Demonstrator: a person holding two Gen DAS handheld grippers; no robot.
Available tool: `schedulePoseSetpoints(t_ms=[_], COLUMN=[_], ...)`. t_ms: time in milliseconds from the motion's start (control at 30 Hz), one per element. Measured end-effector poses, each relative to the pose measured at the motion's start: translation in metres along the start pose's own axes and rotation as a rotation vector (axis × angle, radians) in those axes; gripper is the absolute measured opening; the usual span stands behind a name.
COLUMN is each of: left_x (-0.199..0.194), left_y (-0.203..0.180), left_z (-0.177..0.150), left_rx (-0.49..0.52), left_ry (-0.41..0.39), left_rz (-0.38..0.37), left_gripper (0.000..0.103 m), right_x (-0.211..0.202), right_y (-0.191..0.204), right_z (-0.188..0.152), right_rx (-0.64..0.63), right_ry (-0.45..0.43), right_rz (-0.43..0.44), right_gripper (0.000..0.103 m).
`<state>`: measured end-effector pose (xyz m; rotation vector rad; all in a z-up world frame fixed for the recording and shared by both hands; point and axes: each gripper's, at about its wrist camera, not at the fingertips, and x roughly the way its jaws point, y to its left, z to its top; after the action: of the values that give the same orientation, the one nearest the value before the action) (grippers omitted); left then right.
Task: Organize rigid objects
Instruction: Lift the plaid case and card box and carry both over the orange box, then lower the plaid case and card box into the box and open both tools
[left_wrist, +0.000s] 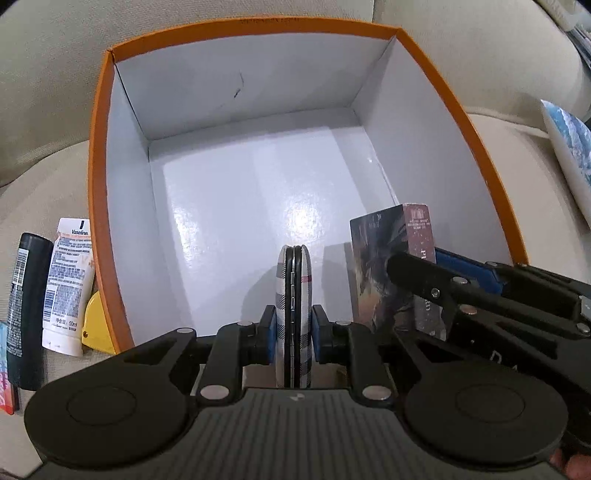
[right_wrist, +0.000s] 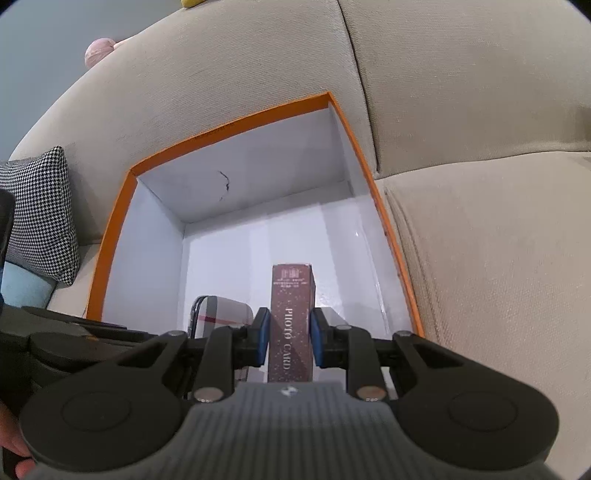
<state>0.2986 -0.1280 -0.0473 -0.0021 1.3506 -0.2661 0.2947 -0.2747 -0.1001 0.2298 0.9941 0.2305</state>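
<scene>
Sharing one orange box (left_wrist: 96, 206): left gripper (left_wrist: 293, 332) clamping one compact (left_wrist: 294, 295), right gripper (right_wrist: 288, 339) one card box (right_wrist: 291, 314) (upright).

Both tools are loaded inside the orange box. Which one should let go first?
Right, probably. Its tool holds the photo card box upright near the orange box's right wall, seemingly low over the floor. The left tool grips the plaid compact on edge; released, it may roll or topple.

Round plaid compact (left_wrist: 293, 310) standing on edge over near part of white floor of orange box (left_wrist: 96, 192). Just right, upright maroon photo-card pack (right_wrist: 291, 325), spine lettered.
</scene>
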Motion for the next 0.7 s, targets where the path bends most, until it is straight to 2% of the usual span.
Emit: schedulePoseSetpoints(t_ms=[267,433,600,700], left_x=[-0.015,-0.038,-0.072,-0.087], left_y=[-0.005,-0.005,0.019,0.038], left_z=[-0.003,-0.007,-0.012,-0.017], left_rx=[0.076,0.134,0.074,0.02], left_ry=[-0.033,-0.12,-0.248,-0.307], left_rz=[0.026,0.06,0.007,0.027], left_gripper=[0.028,0.027,0.028,0.029], right_x=[-0.001,0.0,0.006,0.016], right_y=[0.0,0.006,0.022,0.032], right_z=[-0.001,-0.001,0.002,0.002], right_rx=[0.0,-0.015,-0.061,-0.101], right_ry=[-0.005,-0.001,0.01,0.028], right_rz=[0.006,0.029,0.028,0.004], right_gripper=[0.024,0.024,0.024,0.024])
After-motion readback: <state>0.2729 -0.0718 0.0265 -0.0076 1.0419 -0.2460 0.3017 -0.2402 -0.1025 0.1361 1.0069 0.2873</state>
